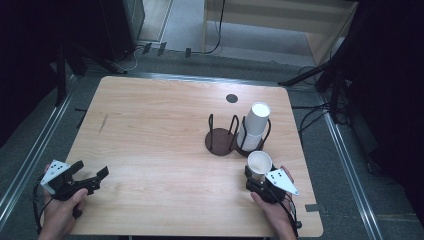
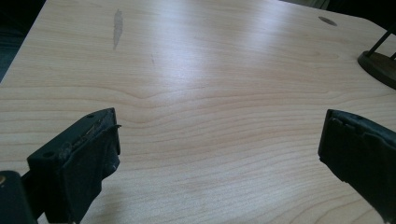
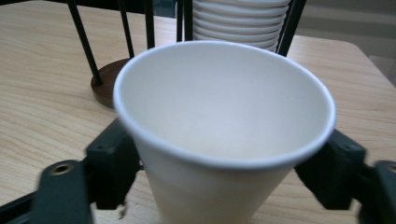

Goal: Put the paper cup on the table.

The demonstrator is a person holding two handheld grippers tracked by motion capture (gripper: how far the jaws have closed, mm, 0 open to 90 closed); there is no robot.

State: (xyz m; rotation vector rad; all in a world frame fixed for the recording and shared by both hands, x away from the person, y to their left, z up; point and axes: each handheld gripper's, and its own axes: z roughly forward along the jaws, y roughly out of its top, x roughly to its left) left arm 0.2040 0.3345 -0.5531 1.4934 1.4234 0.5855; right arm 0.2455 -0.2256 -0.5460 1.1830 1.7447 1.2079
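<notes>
A single white paper cup [image 1: 259,163] [image 3: 224,116] stands upright near the table's front right, between the jaws of my right gripper [image 1: 257,175] [image 3: 222,158]. The jaws flank its lower wall; a gap shows on the right side, so the gripper is open around it. Just behind the cup, a stack of white paper cups [image 1: 255,125] [image 3: 240,21] sits in the right bay of a dark wire cup holder [image 1: 220,141] [image 3: 105,84]. The holder's left bay has no cups. My left gripper [image 1: 91,169] [image 2: 218,128] rests at the front left, open, with bare wood between its jaws.
The light wooden table [image 1: 165,125] has a dark round grommet [image 1: 231,98] at the back and a grey scuff [image 1: 103,122] [image 2: 117,28] on the left. The holder's base [image 2: 378,65] shows at the right edge of the left gripper view. Cables and stands lie on the floor behind.
</notes>
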